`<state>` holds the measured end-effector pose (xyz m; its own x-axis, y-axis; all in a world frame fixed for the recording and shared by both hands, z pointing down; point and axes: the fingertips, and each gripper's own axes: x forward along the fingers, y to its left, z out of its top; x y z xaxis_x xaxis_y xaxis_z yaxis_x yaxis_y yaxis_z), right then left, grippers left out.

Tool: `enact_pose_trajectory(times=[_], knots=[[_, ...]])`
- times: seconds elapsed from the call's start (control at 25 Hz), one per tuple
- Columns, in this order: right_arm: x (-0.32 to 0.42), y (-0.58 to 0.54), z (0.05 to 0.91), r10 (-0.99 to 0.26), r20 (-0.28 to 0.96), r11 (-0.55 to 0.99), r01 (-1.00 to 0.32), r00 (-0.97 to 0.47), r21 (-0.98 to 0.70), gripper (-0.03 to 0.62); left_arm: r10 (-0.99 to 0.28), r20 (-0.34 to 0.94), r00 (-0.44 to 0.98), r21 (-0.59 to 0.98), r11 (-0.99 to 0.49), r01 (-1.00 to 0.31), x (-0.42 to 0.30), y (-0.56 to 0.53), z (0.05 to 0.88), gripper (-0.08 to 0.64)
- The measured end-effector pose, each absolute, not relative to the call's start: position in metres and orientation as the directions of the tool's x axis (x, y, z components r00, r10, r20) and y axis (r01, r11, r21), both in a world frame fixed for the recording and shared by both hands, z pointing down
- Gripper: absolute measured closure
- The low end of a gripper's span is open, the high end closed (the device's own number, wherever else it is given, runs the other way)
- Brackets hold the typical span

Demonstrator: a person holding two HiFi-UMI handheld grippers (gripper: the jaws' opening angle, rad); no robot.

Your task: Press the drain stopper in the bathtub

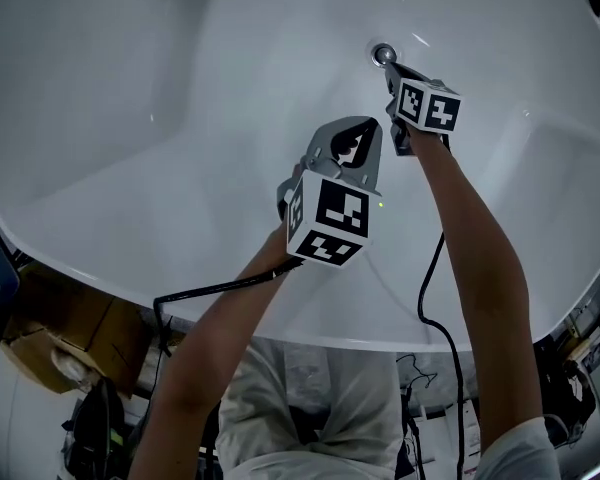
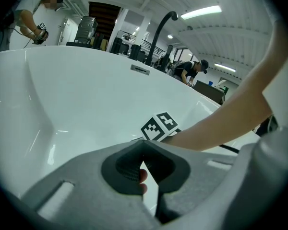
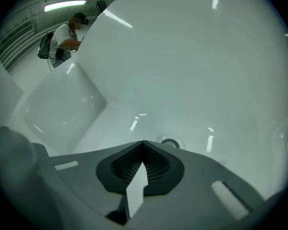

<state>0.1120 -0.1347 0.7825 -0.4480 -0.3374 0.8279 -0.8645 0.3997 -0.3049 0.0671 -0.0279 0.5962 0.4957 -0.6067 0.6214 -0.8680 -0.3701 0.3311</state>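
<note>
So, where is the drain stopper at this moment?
In the head view the drain stopper sits top centre on the floor of the bathtub, just beyond the tips of the shut right gripper.

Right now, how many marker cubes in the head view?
2. One black-and-white marker cube on the left claw, nearer the camera; the other on the right claw, beside the round metal drain stopper.
</note>
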Motion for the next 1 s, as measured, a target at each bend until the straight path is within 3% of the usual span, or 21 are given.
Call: enact_pose_trajectory(times=[1.0], knots=[[0.07,-0.065,0.463,-0.513,0.652,0.523,-0.805,-0.558,-0.278,0.591,-0.629,0.587,0.51,0.282,-0.431,-0.857,0.021,0.015,0.364,0.561]])
